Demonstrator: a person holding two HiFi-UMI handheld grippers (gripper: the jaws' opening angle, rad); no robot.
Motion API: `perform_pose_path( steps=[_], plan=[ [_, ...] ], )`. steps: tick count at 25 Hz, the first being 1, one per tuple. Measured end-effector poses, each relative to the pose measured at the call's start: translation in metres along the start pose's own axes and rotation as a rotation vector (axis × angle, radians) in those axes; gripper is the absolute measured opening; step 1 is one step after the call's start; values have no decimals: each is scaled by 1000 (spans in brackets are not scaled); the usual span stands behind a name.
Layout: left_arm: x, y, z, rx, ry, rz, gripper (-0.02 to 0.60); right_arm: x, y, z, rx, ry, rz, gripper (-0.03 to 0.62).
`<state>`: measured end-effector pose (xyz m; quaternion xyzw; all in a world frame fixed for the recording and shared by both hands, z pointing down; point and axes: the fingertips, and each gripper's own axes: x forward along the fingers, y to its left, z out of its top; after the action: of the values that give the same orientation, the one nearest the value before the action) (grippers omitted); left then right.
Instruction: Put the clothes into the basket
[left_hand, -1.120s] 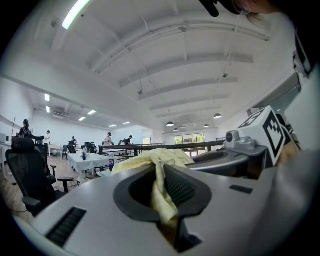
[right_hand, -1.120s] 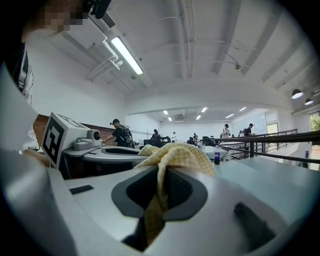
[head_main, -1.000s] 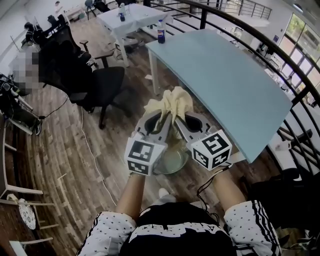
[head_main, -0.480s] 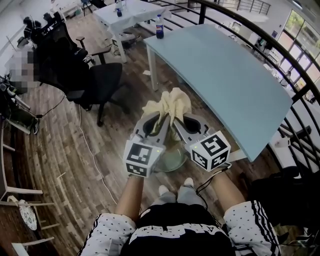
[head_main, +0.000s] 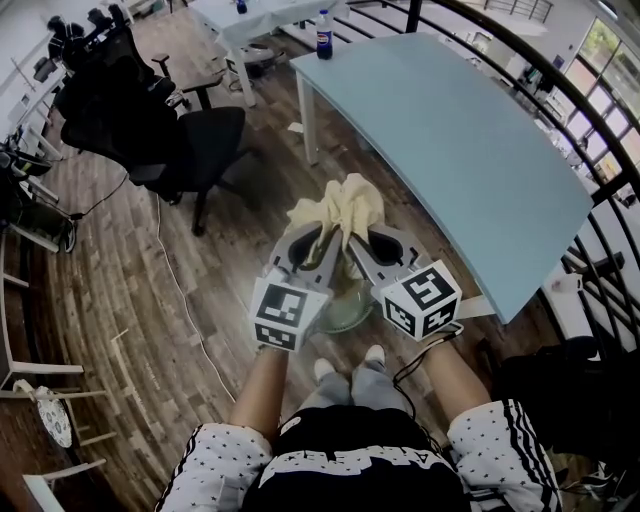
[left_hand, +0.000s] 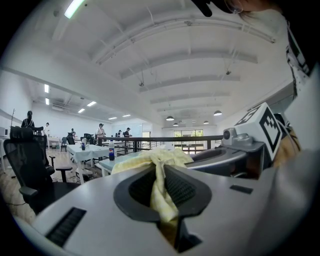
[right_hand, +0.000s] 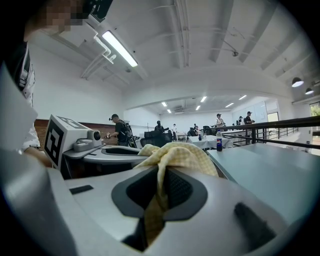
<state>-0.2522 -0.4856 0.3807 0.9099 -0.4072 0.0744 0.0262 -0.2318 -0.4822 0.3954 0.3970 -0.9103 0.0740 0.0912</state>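
Observation:
A pale yellow cloth (head_main: 340, 204) hangs bunched between my two grippers, above a round clear basket (head_main: 350, 318) on the wooden floor. My left gripper (head_main: 322, 240) is shut on the cloth's left part, and my right gripper (head_main: 353, 240) is shut on its right part. The two grippers stand close side by side. In the left gripper view the cloth (left_hand: 159, 172) is pinched in the jaws of the left gripper (left_hand: 161, 192). The right gripper view shows the cloth (right_hand: 176, 154) draped over and pinched by the right gripper (right_hand: 159, 192). The grippers hide most of the basket.
A long pale blue table (head_main: 470, 140) runs from the far side to the right, with a bottle (head_main: 323, 20) at its far end. A black office chair (head_main: 190, 150) stands to the left. A dark railing (head_main: 600, 160) curves along the right. My shoes (head_main: 322, 368) stand just behind the basket.
Both grippers have sunk a little with the cloth toward the basket. My head has tipped down, so my legs and shoes now show.

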Motion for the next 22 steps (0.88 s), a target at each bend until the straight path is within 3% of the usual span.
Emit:
perform_pose_path(
  steps=[22],
  plan=[
    [32, 16, -51, -55, 66, -21, 49, 31, -24, -47, 24, 82, 26, 46]
  ],
)
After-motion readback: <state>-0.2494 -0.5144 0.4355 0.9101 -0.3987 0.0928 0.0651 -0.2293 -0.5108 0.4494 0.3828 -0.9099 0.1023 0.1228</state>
